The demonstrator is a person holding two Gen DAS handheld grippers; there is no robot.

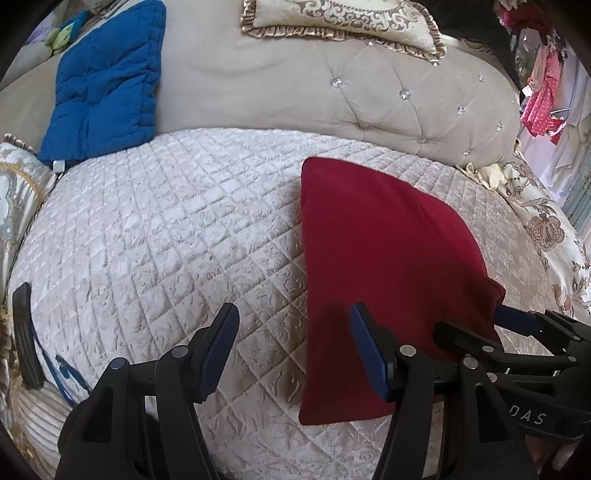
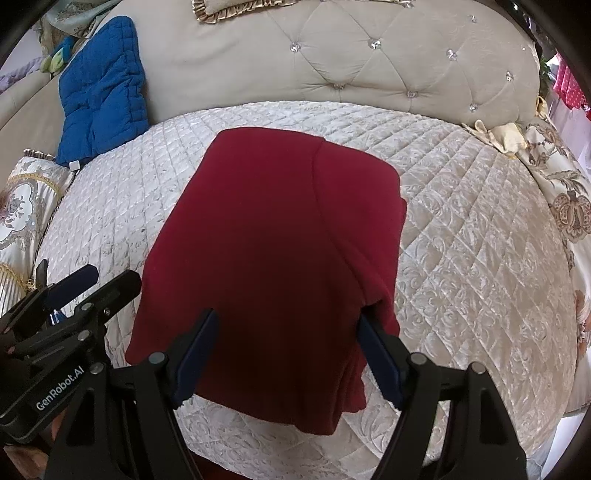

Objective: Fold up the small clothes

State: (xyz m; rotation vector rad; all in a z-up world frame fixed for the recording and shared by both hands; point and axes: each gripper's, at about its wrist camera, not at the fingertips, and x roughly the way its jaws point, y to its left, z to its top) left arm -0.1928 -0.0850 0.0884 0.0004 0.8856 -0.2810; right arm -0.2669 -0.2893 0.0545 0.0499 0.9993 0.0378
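A dark red garment (image 2: 273, 236), folded into a thick rectangle, lies flat on the quilted cream cover (image 2: 461, 236). My right gripper (image 2: 286, 317) stands open over its near end. The left finger rests above the cloth, and the right finger (image 2: 373, 343) sits at the garment's right-hand fold, its tip tucked against the edge. In the left wrist view the garment (image 1: 373, 251) lies to the right. My left gripper (image 1: 294, 308) is open there, straddling the garment's left edge, with its right finger (image 1: 365, 347) over the cloth and its left finger over bare quilt.
A blue quilted cushion (image 1: 103, 81) leans at the back left against the tufted beige backrest (image 1: 424, 96). Ornate pillows (image 1: 340, 22) lie at the back and along both sides. A black strap with a blue cord (image 1: 26, 332) lies at the left edge. Clothes (image 1: 543, 92) hang at far right.
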